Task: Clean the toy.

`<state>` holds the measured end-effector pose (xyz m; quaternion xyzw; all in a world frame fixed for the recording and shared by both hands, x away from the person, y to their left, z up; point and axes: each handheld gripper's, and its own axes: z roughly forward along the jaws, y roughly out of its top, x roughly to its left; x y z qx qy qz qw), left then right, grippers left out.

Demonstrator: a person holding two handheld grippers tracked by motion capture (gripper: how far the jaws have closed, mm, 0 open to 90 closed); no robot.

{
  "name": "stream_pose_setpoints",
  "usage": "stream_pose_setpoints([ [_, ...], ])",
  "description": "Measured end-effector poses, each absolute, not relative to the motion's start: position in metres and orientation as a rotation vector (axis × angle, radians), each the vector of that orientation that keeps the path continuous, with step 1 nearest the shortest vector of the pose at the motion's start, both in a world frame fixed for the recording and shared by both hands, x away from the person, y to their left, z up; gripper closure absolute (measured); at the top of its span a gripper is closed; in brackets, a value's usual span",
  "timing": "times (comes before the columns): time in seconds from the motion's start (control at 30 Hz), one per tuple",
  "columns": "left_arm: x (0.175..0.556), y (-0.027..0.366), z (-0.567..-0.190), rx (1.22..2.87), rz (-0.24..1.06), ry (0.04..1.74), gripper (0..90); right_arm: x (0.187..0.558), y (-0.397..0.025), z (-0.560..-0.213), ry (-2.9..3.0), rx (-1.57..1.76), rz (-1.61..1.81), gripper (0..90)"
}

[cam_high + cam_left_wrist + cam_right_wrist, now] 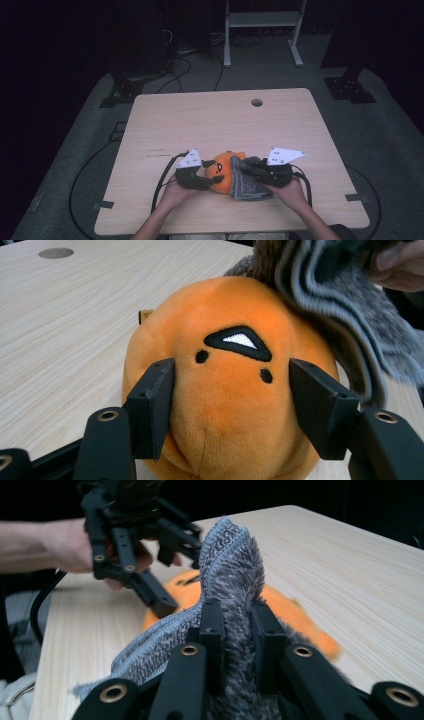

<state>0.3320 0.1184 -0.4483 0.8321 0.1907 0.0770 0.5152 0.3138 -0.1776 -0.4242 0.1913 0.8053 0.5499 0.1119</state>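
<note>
An orange plush pumpkin (225, 167) with a black stitched face lies near the table's front edge. My left gripper (212, 181) holds it from the left; in the left gripper view its jaws (232, 407) press on both sides of the plush (235, 315). A grey knit cap (247, 185) with a furry lining lies against the plush's right side. My right gripper (246, 169) is shut on a fold of that cap (235, 560), with the fabric standing up between its jaws (235, 630). The cap (325, 295) drapes over the plush's top right. The left gripper (167, 580) and the plush (300, 615) show beyond.
The light wooden table (225, 120) has a round cable hole (257, 102) near its far edge. Both forearms come in at the bottom. Beyond the table, cables (175, 75) and white stand legs (227, 45) are on the grey floor.
</note>
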Motion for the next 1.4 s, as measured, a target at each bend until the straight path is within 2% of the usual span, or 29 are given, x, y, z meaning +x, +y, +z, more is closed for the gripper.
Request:
stream_pose_setpoints([
  [0.07, 0.333, 0.121, -0.448, 2.000, 0.173, 0.463, 37.2, 0.313, -0.173, -0.427, 2.378, 0.557, 1.582, 78.2],
  [0.37, 0.339, 0.122, -0.449, 1.975, 0.142, 0.496, 37.5, 0.322, -0.202, -0.434, 2.371, 0.705, 1.509, 78.2],
  [0.6, 0.338, 0.121, -0.450, 1.990, 0.158, 0.494, 38.4, 0.316, -0.176, -0.425, 2.382, 0.593, 1.559, 78.2],
  [0.83, 0.335, 0.120, -0.448, 2.003, 0.146, 0.462, 38.5, 0.327, -0.196, -0.435, 2.400, 0.756, 1.545, 78.3],
  [0.87, 0.334, 0.120, -0.447, 1.999, 0.134, 0.451, 36.8, 0.327, -0.197, -0.436, 2.404, 0.748, 1.544, 78.3],
  [1.03, 0.342, 0.115, -0.436, 1.979, 0.038, 0.493, 7.4, 0.319, -0.195, -0.437, 2.429, 0.648, 1.531, 78.1],
  [1.13, 0.345, 0.108, -0.441, 2.007, 0.072, 0.507, 5.9, 0.315, -0.193, -0.439, 2.453, 0.625, 1.545, 78.1],
  [1.17, 0.343, 0.105, -0.443, 2.022, 0.102, 0.489, 6.6, 0.314, -0.192, -0.439, 2.456, 0.612, 1.537, 78.1],
  [1.2, 0.343, 0.105, -0.443, 2.022, 0.102, 0.489, 12.3, 0.313, -0.191, -0.439, 2.453, 0.606, 1.523, 78.1],
  [1.23, 0.337, 0.104, -0.444, 2.032, 0.174, 0.443, 18.9, 0.313, -0.191, -0.437, 2.457, 0.598, 1.504, 78.1],
  [1.27, 0.337, 0.104, -0.444, 2.032, 0.174, 0.443, 28.2, 0.313, -0.191, -0.436, 2.458, 0.606, 1.501, 78.2],
  [1.3, 0.335, 0.105, -0.443, 2.025, 0.204, 0.426, 28.2, 0.313, -0.191, -0.436, 2.458, 0.606, 1.501, 78.2],
  [1.37, 0.329, 0.104, -0.438, 1.998, 0.289, 0.412, 39.8, 0.313, -0.195, -0.426, 2.388, 0.616, 1.569, 78.4],
  [1.4, 0.328, 0.102, -0.437, 1.993, 0.315, 0.403, 40.7, 0.313, -0.195, -0.423, 2.364, 0.609, 1.591, 78.4],
])
